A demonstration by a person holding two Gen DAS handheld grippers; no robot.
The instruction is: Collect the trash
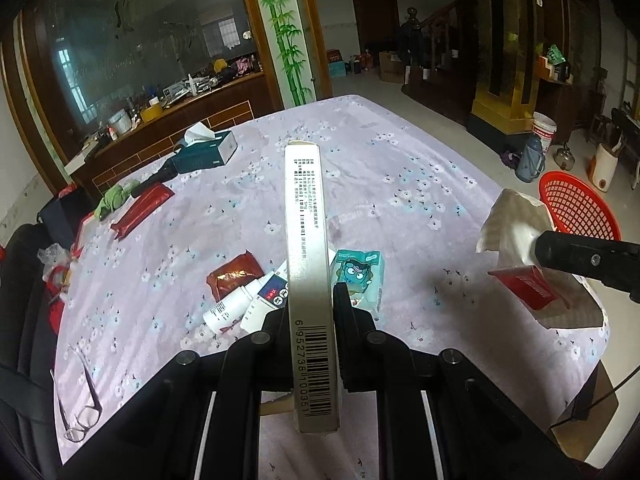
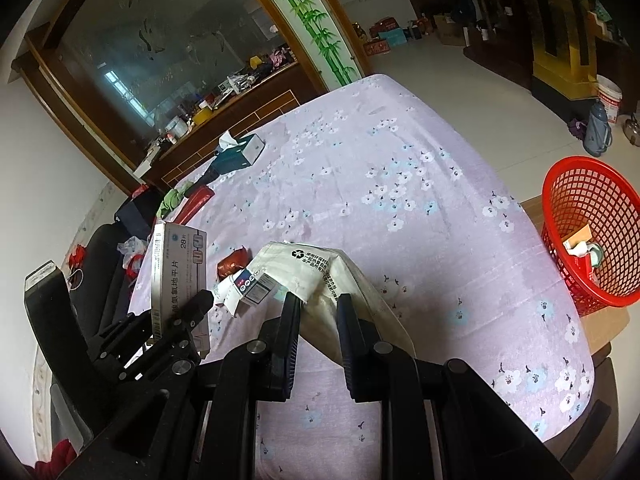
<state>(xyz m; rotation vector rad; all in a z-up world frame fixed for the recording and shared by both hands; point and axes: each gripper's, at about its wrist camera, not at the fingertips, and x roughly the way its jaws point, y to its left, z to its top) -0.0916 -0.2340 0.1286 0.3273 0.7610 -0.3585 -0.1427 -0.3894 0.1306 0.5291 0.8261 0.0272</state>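
The left gripper (image 1: 310, 300) pinched a long silver box (image 1: 308, 264) upright above the table (image 1: 400, 168). The right gripper (image 2: 318, 300) clamped a crumpled paper bag (image 2: 320, 268) near the table's 3 o'clock edge. Beyond that edge stood the red basket (image 2: 592, 216), with open cloth between.

Both tongs are matte black plastic. The left tongs (image 1: 312, 304) have two flat, narrow fingers on angled linkage arms, with round silver pivot bolts (image 1: 261, 337) set in pairs on either side of the fingers. The right tongs (image 2: 318, 308) match: ribbed black fingers (image 2: 289, 320), silver bolts (image 2: 383, 347) just behind them, and pale rails running back under the arms.
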